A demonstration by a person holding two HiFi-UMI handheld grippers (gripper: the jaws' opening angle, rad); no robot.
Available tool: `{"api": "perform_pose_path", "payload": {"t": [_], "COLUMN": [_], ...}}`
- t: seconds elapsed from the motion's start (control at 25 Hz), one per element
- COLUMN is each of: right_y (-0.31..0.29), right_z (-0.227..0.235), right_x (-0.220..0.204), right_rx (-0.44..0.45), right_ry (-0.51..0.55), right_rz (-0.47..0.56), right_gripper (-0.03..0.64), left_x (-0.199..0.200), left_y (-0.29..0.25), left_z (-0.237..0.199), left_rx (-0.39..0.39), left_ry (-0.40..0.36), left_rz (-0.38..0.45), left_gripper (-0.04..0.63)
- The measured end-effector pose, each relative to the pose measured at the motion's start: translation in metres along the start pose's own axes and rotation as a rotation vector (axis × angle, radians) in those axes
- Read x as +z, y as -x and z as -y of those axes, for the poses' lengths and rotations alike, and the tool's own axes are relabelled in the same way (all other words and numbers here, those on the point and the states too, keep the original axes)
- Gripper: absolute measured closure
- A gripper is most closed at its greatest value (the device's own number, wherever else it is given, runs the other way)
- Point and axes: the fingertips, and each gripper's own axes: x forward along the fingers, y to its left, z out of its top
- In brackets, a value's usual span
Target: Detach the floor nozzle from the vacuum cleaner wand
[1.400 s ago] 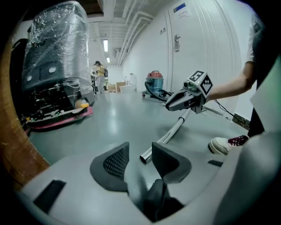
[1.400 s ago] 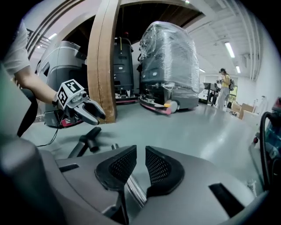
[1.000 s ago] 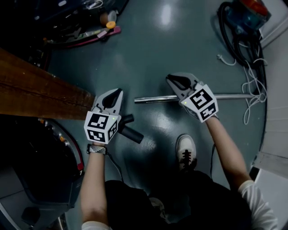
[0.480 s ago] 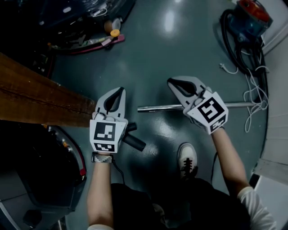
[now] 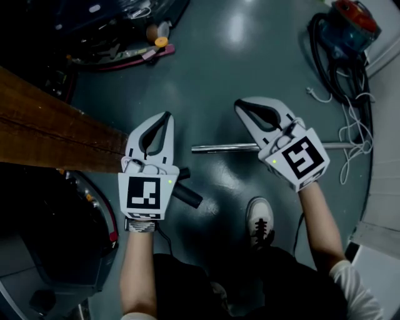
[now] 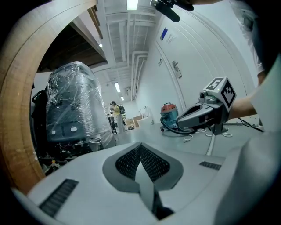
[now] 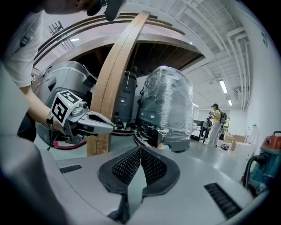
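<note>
The metal wand [image 5: 225, 148] lies across the dark floor, its right part passing under my right gripper [image 5: 239, 106]. A black nozzle part [image 5: 187, 196] lies apart from the wand's left end, half hidden beneath my left gripper [image 5: 166, 117]. Both grippers hover above the floor, side by side, shut with nothing between their pads. In the left gripper view its jaws [image 6: 140, 154] meet, and the right gripper [image 6: 206, 112] and wand [image 6: 210, 147] show beyond. In the right gripper view its own jaws [image 7: 140, 161] meet too, with the left gripper [image 7: 83, 119] to the left.
A blue vacuum with a red top [image 5: 347, 19] and black hose stands at the far right, white cable [image 5: 350, 134] beside it. A wooden beam [image 5: 50, 137] crosses the left. My shoe [image 5: 259, 219] is near the wand. A plastic-wrapped machine [image 6: 70, 105] stands ahead.
Both grippers have risen from the floor towards the head camera and look larger. The left one has rolled so that its marker faces up. The wand and nozzle part lie still.
</note>
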Motion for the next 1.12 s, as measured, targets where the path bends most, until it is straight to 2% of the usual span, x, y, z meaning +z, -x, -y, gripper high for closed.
{"api": "perform_pose_path", "payload": {"t": [0.32,0.72,1.12], "right_y": [0.007,0.015,0.016], "right_z": [-0.002,0.009,0.005], "right_x": [0.031,0.014,0.014], "right_rx": [-0.031,-0.056,-0.045], "right_ry": [0.035,0.016,0.026], "right_rz": [0.036,-0.001,-0.006], "right_gripper": [0.589,0.589,0.589], "left_x": [0.017,0.032,0.028], "left_y": [0.003,-0.001,-0.002], "left_z": [-0.005,0.011,0.011], "left_rx": [0.017,-0.001,0.003], "left_ry": [0.02,-0.025,-0.017], "left_rz": [0.05,0.067,0.049], "left_gripper": [0.594,0.594,0.594]}}
